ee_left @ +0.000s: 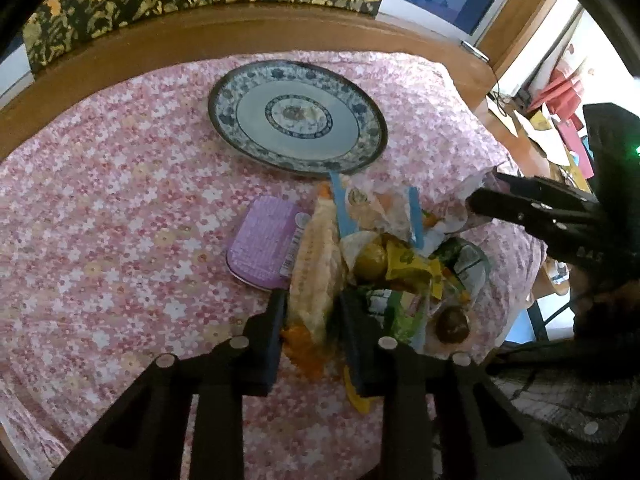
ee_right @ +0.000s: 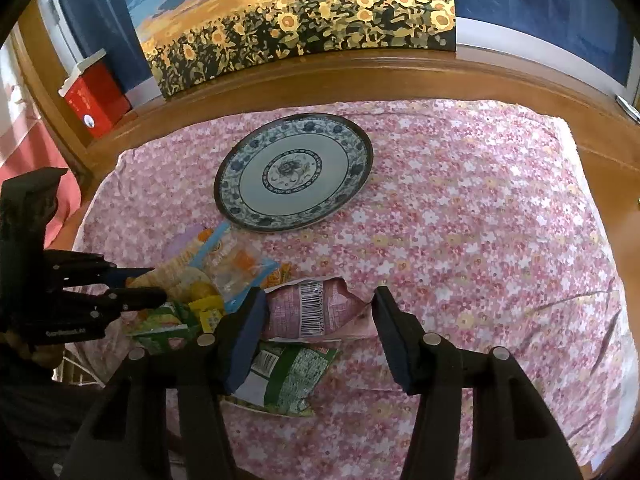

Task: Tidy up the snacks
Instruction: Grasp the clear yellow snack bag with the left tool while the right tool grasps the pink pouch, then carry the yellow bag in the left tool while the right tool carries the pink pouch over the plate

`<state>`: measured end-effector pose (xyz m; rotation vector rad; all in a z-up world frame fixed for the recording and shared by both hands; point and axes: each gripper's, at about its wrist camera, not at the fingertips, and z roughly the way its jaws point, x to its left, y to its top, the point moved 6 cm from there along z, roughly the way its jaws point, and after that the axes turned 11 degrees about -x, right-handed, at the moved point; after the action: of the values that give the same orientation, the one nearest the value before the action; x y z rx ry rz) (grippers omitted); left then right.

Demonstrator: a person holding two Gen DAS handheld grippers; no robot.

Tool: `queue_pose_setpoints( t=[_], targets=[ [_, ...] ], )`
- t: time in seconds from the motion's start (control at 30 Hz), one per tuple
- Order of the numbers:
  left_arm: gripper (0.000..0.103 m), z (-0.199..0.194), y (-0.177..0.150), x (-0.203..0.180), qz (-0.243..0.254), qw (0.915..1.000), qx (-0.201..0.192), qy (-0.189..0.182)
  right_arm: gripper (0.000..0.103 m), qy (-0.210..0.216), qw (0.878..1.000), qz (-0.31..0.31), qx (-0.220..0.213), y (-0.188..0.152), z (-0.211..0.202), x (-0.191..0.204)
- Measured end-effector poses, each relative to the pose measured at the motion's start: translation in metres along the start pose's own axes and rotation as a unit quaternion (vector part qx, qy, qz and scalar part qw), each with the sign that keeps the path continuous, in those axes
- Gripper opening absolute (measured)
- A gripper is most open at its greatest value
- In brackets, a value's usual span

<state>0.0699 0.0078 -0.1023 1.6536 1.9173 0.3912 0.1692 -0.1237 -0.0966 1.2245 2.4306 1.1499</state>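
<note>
Two claws work the snack heap at once. Left claw [ee_left: 312, 320] has pinched nearly shut on a pale wafer pack [ee_left: 316, 268]; lift it straight, since loose wrappers overlap just right of it. Right claw [ee_right: 318, 320] stands half open astride a pink pack [ee_right: 316, 312], pads not clearly pressing, so close squarely first. Ahead of both claws an empty plate [ee_right: 240, 168] sits on the flowered cloth [ee_right: 480, 220] over the wooden tabletop [ee_right: 360, 76], below a sunflower painting [ee_right: 300, 20].
</note>
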Motion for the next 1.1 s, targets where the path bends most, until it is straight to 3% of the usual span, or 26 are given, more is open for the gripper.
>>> queue_pose_setpoints(
  t=[0.53,0.93,1.1],
  targets=[
    [0.025,-0.029,0.012,-0.007,0.004,0.9994,-0.033,0.007,0.054,0.011,0.998,0.025,-0.050,0.026,-0.032,-0.005],
    [0.024,-0.041,0.029,-0.013,-0.003,0.9995,-0.027,-0.015,0.054,0.017,0.999,0.018,-0.029,0.052,-0.029,-0.001],
    [0.024,-0.044,0.037,-0.004,-0.013,0.9997,-0.021,0.000,0.054,0.031,0.999,0.013,-0.038,0.069,-0.029,0.000]
  ],
)
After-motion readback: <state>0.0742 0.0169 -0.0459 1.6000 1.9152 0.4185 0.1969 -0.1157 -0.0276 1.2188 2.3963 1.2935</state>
